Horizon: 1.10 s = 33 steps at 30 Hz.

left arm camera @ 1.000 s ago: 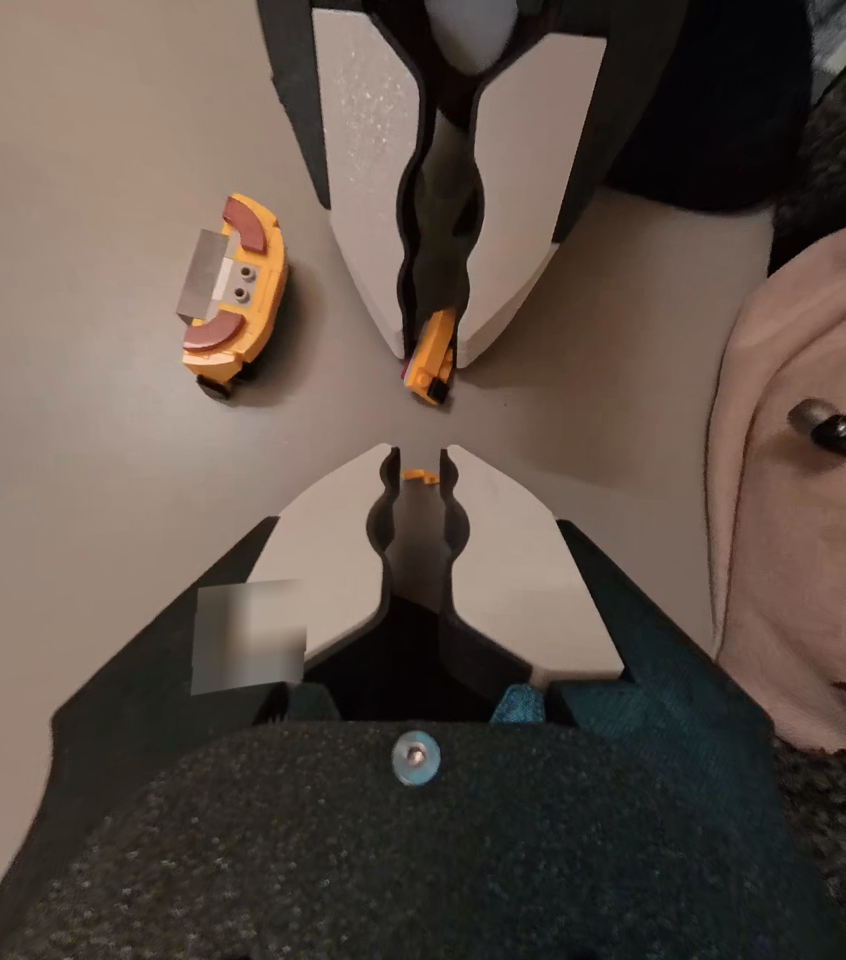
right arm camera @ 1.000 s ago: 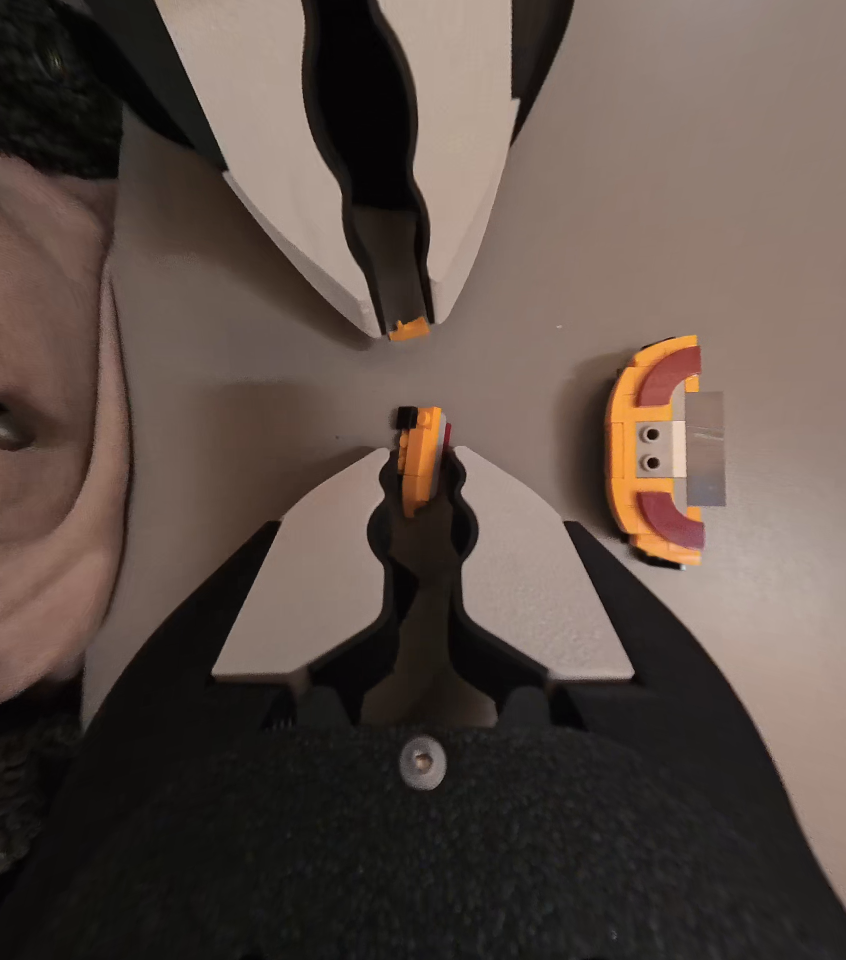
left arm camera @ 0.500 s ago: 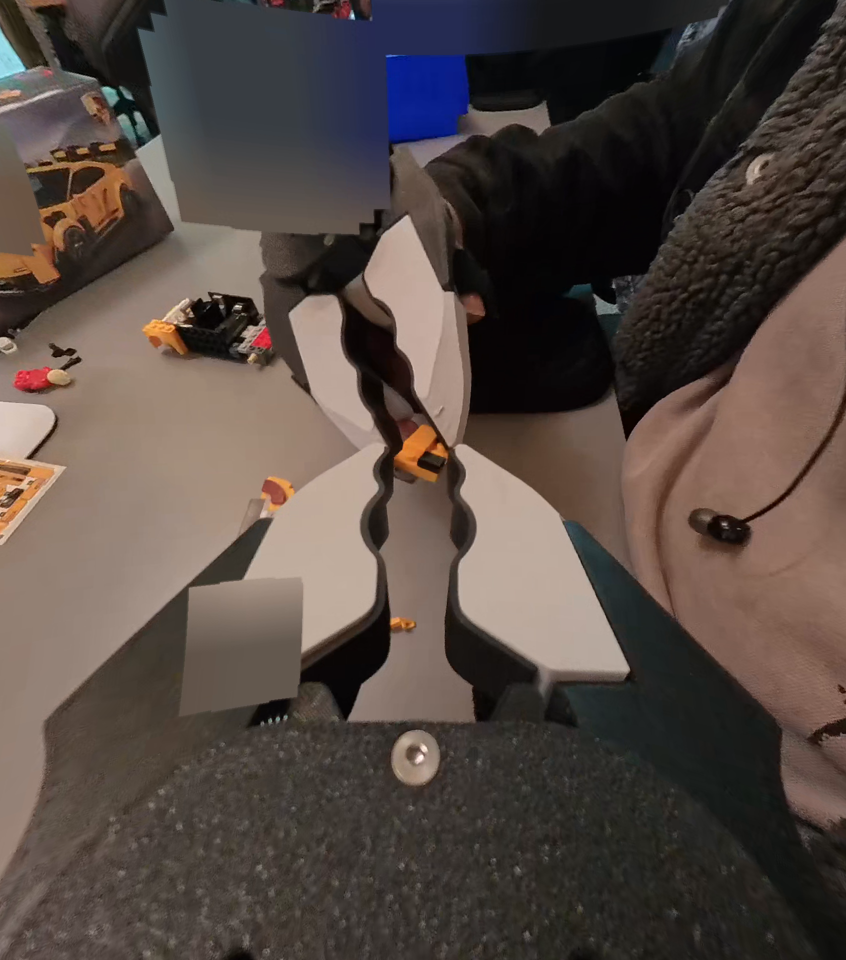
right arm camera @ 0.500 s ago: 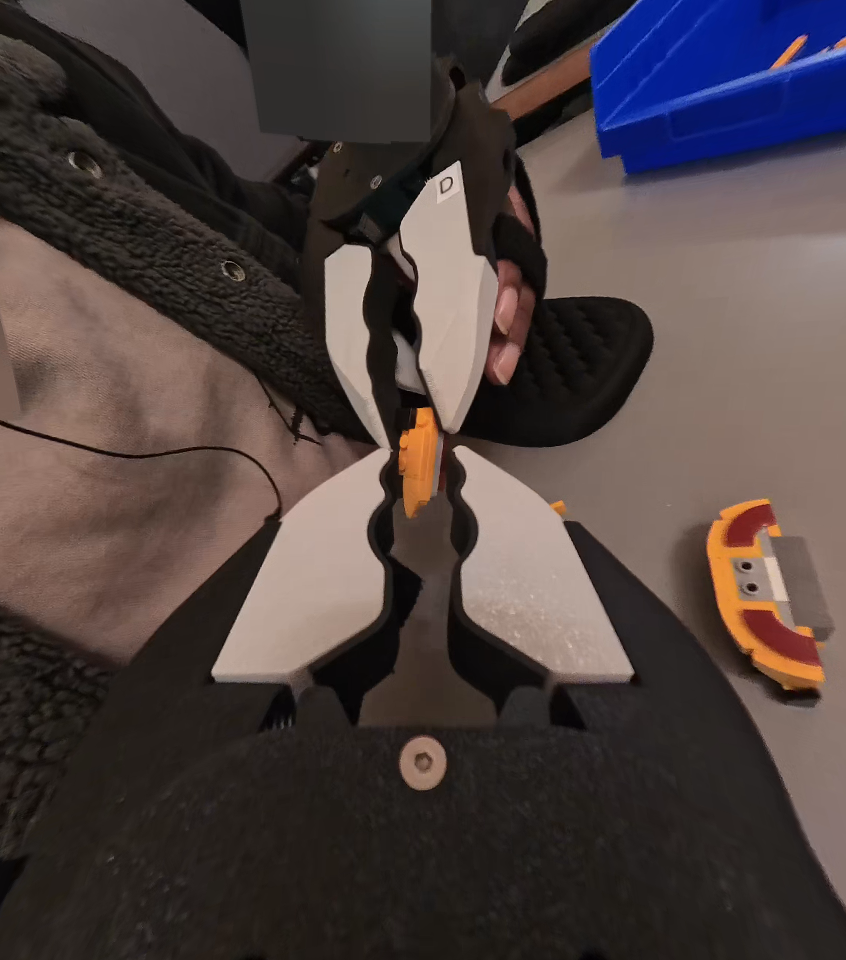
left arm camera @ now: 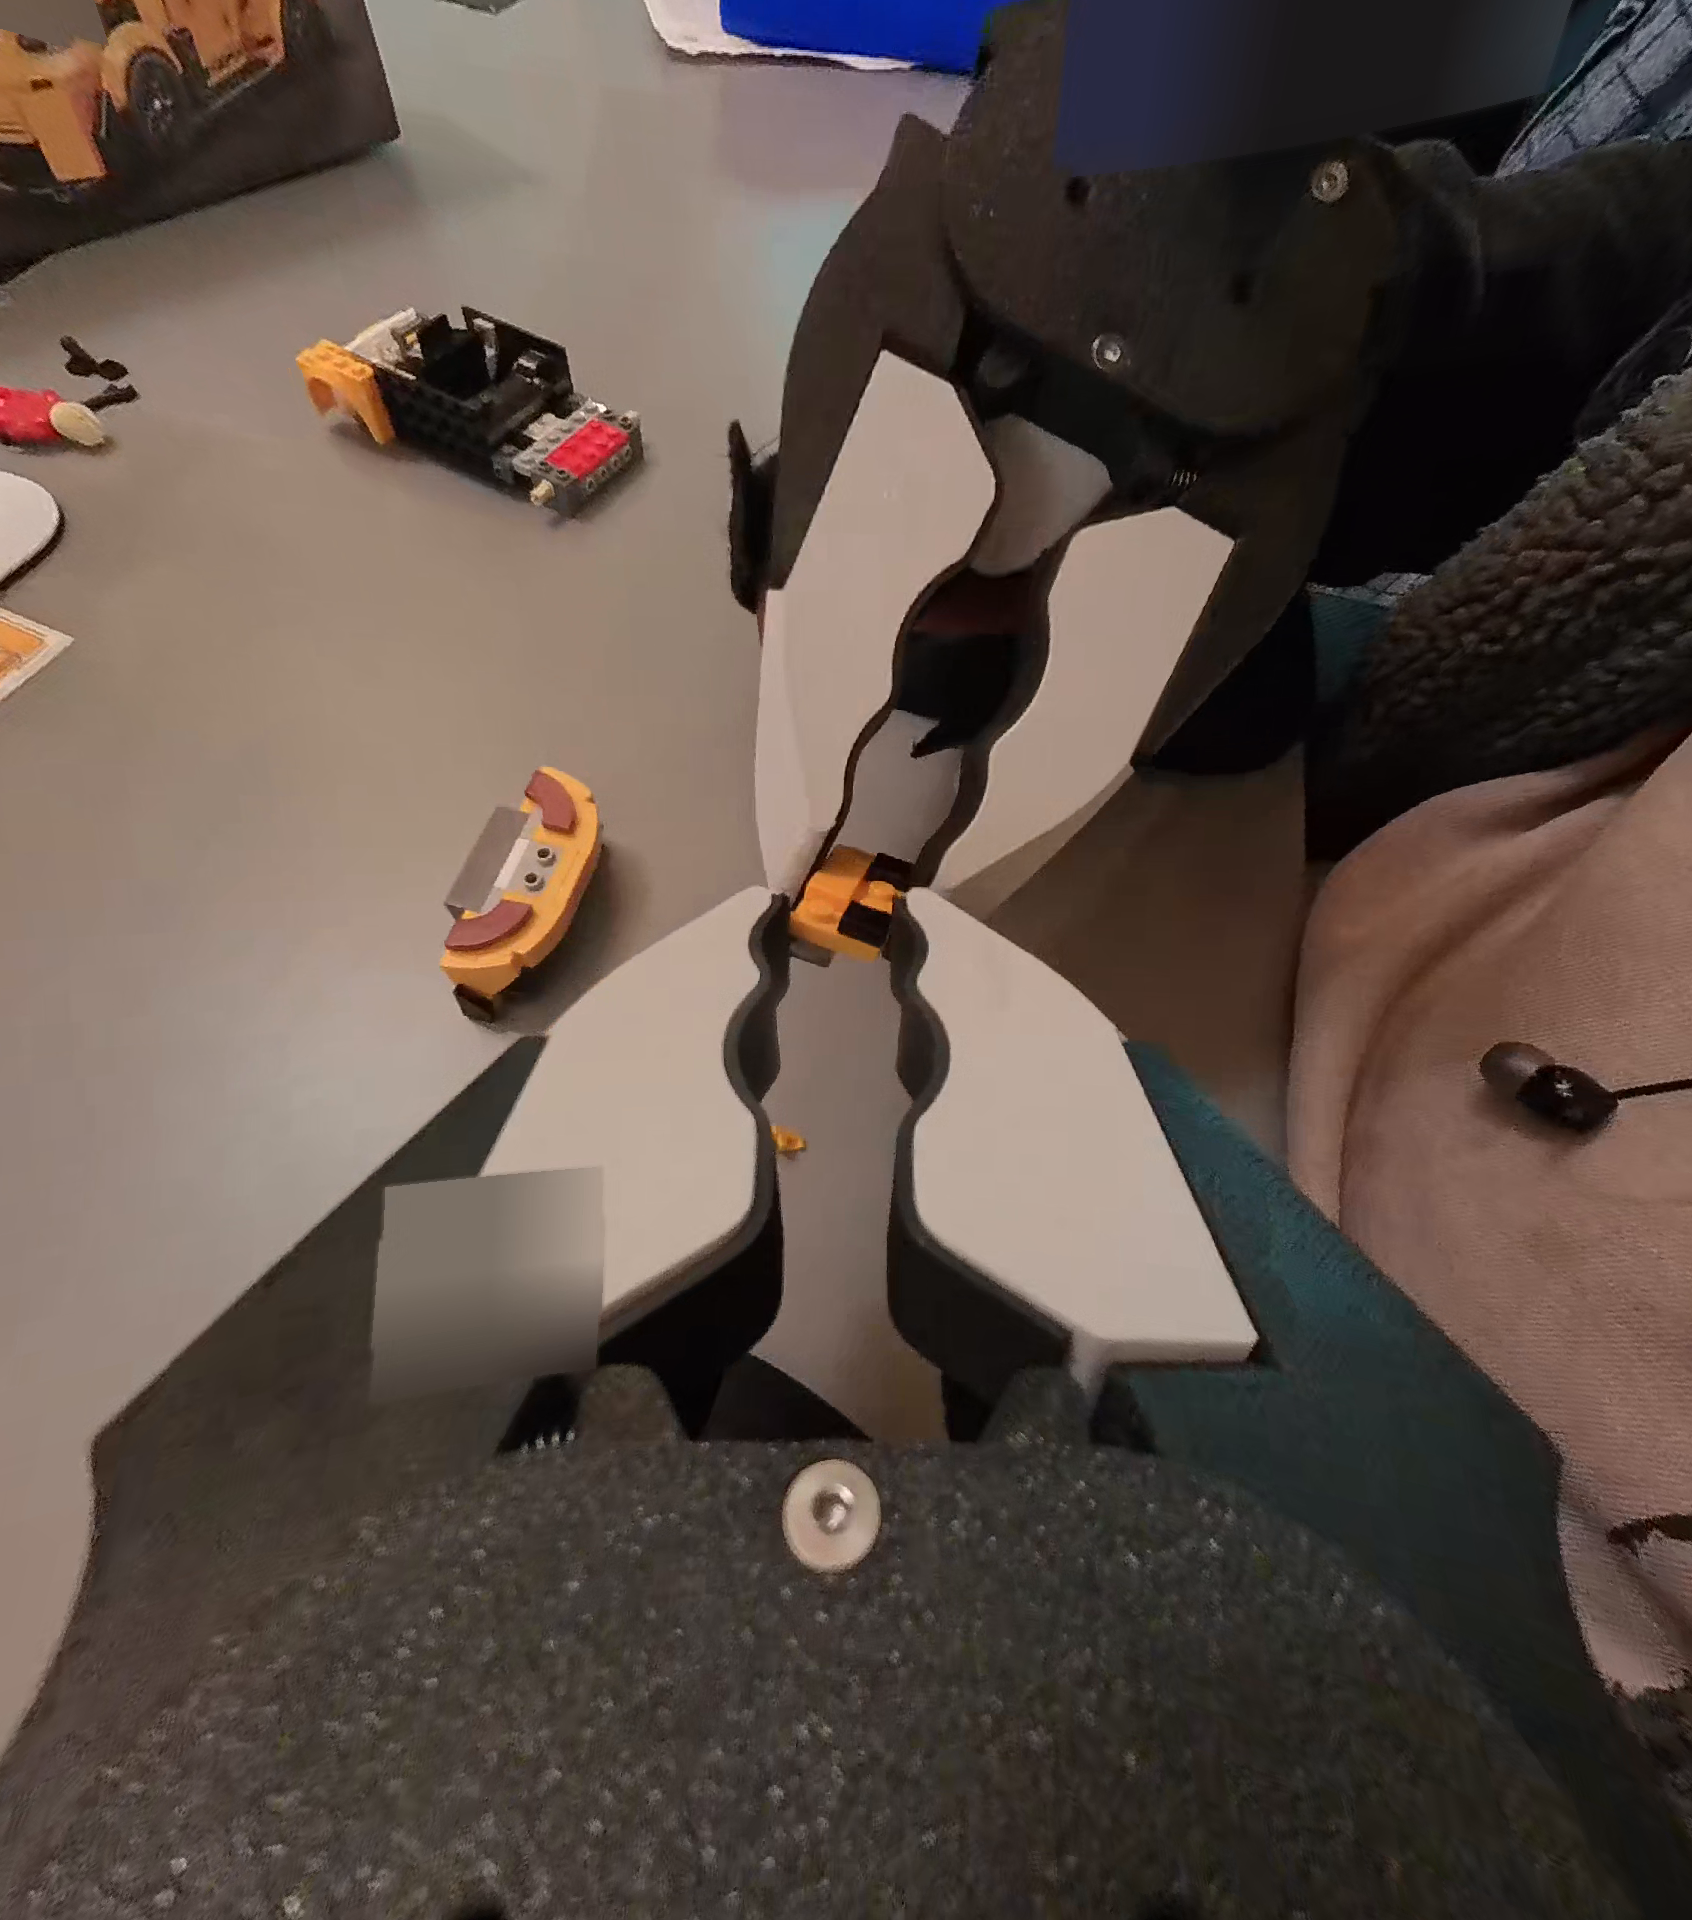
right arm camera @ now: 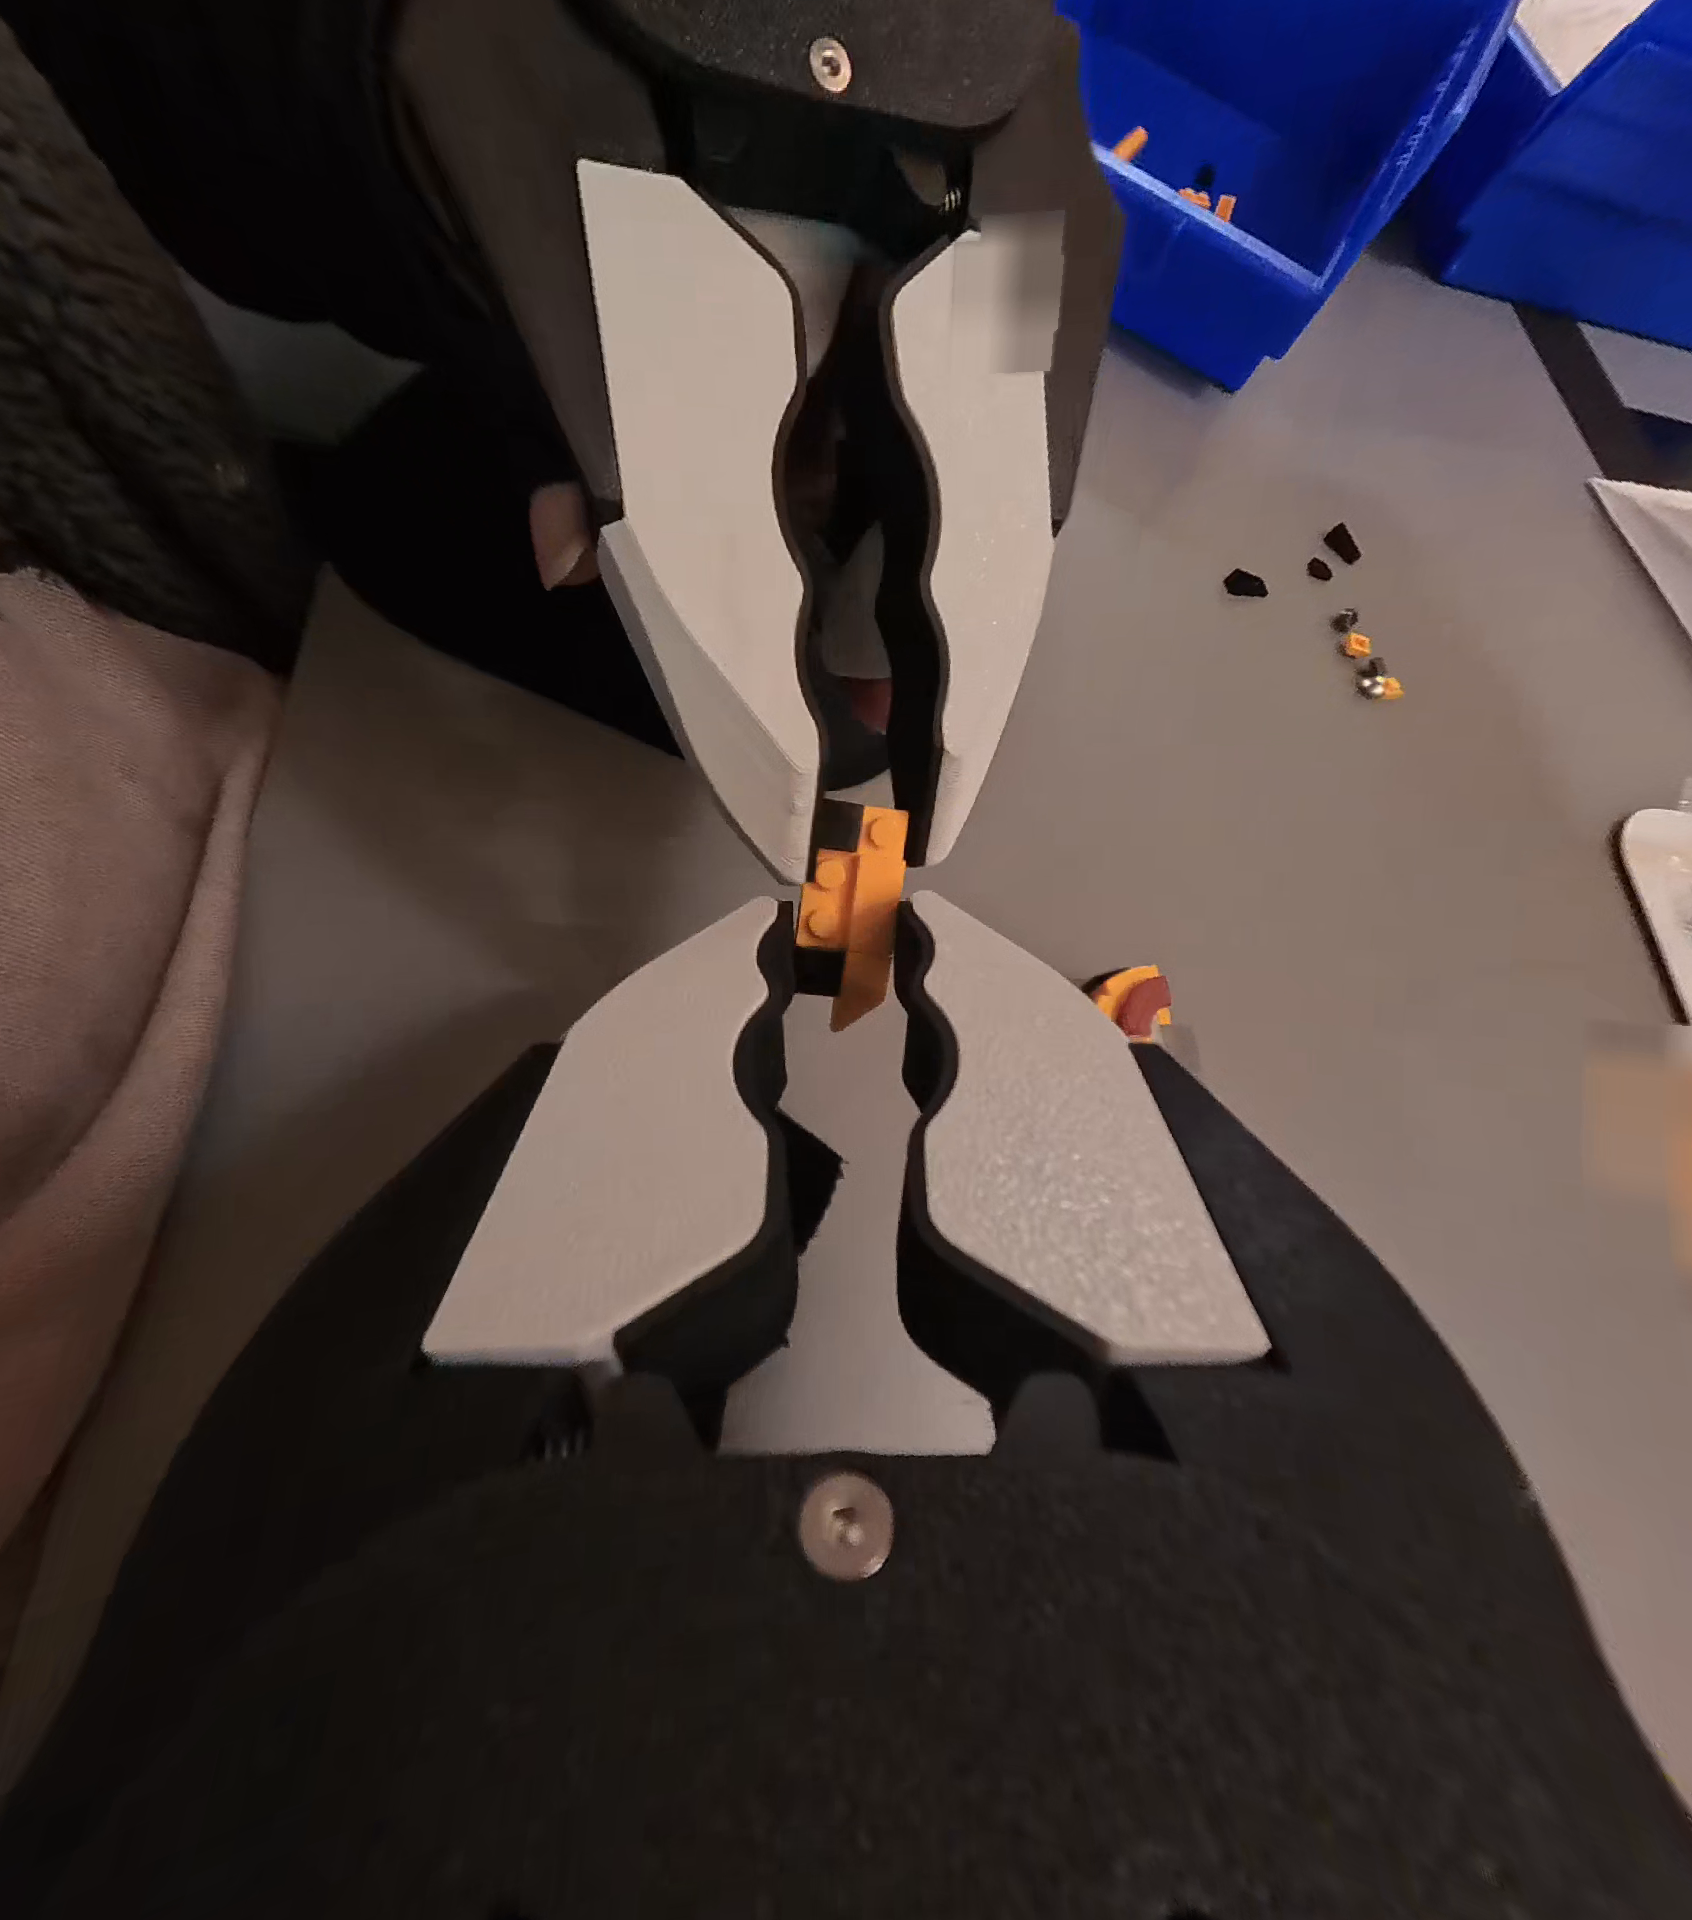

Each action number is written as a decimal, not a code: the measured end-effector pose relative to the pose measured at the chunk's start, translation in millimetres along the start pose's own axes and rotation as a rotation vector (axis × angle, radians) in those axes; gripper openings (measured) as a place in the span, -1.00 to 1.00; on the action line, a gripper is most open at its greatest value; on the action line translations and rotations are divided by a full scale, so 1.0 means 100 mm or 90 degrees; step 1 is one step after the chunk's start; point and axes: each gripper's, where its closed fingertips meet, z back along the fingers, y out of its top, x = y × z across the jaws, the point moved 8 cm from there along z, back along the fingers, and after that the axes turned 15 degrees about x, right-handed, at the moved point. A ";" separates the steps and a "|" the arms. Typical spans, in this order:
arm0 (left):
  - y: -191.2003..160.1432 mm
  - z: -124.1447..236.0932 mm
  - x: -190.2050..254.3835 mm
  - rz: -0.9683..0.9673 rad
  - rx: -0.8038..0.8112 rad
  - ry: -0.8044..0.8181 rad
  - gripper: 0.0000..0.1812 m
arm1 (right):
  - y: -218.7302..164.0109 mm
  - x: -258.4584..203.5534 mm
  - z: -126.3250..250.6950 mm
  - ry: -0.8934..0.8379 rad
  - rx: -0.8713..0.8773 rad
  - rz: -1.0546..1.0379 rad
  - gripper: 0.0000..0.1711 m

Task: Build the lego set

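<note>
Fingertips of both grippers meet over the grey table (left arm camera: pixel 198 1039), near the person's pale sweater. The right gripper (right arm camera: pixel 847 920) is clamped on a small orange-and-black lego assembly (right arm camera: pixel 852 904). In the right wrist view this piece runs lengthwise along the fingers, studs facing the camera, one tapered orange end pointing back toward that gripper's body. The left gripper (left arm camera: pixel 837 914) comes in from the opposite side, its tips closed against the far end of the same assembly (left arm camera: pixel 842 904), so the piece is held in the air between the two.

Just below, a tiny orange piece (left arm camera: pixel 788 1141) lies loose on the table. To one side rests a curved orange bumper section (left arm camera: pixel 522 891) with dark red arches and a grey plate, its long axis slanting diagonally away from the left wrist camera. Farther out stands a black car chassis (left arm camera: pixel 478 410) with an orange wheel arch and a red plate, then red and black loose bits (left arm camera: pixel 16 410) and the set's box (left arm camera: pixel 94 104).

Beyond the right gripper, small black and orange pieces (right arm camera: pixel 1341 613) are scattered. A white tray (right arm camera: pixel 1652 935) holds dark small parts, and a blue bin (right arm camera: pixel 1237 260) farthest back holds orange pieces.
</note>
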 end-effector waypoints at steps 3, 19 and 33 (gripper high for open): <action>-0.01 0.05 -0.01 -0.027 -0.002 -0.020 -0.72 | -0.06 0.05 0.04 0.006 0.006 -0.004 -0.80; -0.33 -0.14 -0.10 -0.030 -0.367 -0.064 -0.93 | -0.37 0.36 0.15 0.002 -0.025 -0.050 -0.79; -0.41 -0.14 -0.09 -0.017 -0.376 0.020 -0.84 | -0.36 0.38 0.23 -0.010 -0.018 -0.069 -0.79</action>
